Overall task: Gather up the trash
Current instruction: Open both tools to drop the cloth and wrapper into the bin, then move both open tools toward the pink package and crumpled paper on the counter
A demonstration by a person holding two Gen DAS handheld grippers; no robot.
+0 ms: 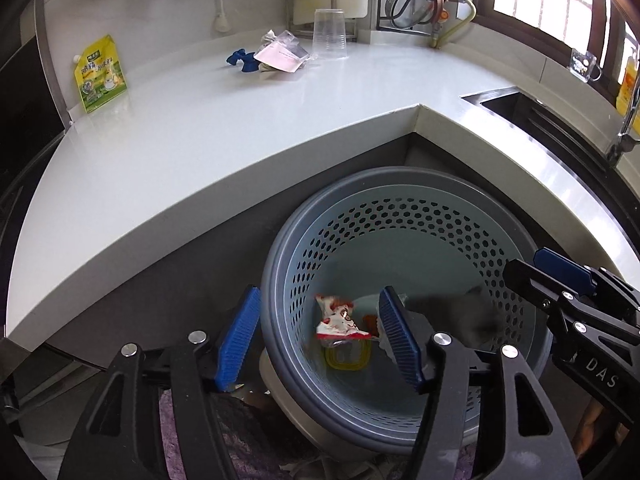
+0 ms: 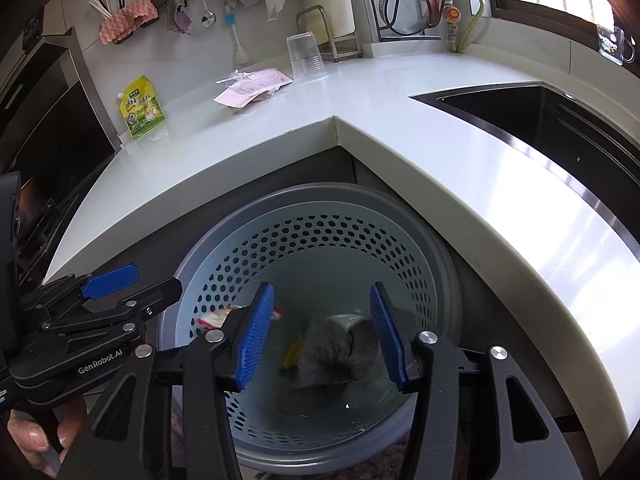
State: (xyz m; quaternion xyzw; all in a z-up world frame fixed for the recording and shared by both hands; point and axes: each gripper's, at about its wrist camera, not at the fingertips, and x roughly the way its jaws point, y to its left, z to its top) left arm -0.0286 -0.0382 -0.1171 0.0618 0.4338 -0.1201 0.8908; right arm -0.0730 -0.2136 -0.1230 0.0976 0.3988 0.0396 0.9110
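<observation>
**Hovering Over the Bin: Both Grippers Held Apart Above the Trash**

Hovering above a round grey perforated bin (image 1: 404, 216), the left gripper (image 1: 320, 336) is seen with its two blue-padded fingers (image 1: 240, 336) spread apart and nothing clamped between them. One finger lies outside the bin's rim, the other over its inside. Below the gap, a red-and-white wrapper (image 1: 338, 320) is seen inside the bin, with a yellow-rimmed clear piece (image 1: 346, 356) just beneath it; whether the wrapper rests on the bottom cannot be told.

The right gripper (image 2: 322, 332) is likewise held over the bin (image 2: 320, 208), jaws apart, no pad pressing on anything. A blurred dark grey lump (image 2: 332, 350) is seen between and below its fingers, inside the bin; what it is cannot be told. The same lump (image 1: 460, 316) shows in the left wrist view beside the left gripper's inner finger. A hand (image 2: 36, 444) is seen at the lower left of the right wrist view, gripping the handle of the left gripper.

The bin stands on the floor in the inner corner of a white L-shaped counter (image 1: 200, 140). On the counter, well apart from the bin, more litter is left: a yellow-green pouch (image 1: 100, 74) against the wall, crumpled clear plastic and paper (image 1: 280, 56) with a blue scrap (image 1: 240, 60) beside it, and an upturned clear plastic cup (image 1: 330, 34) just beside the pile. A dark sink (image 2: 540, 128) is set into the counter's right arm.
</observation>
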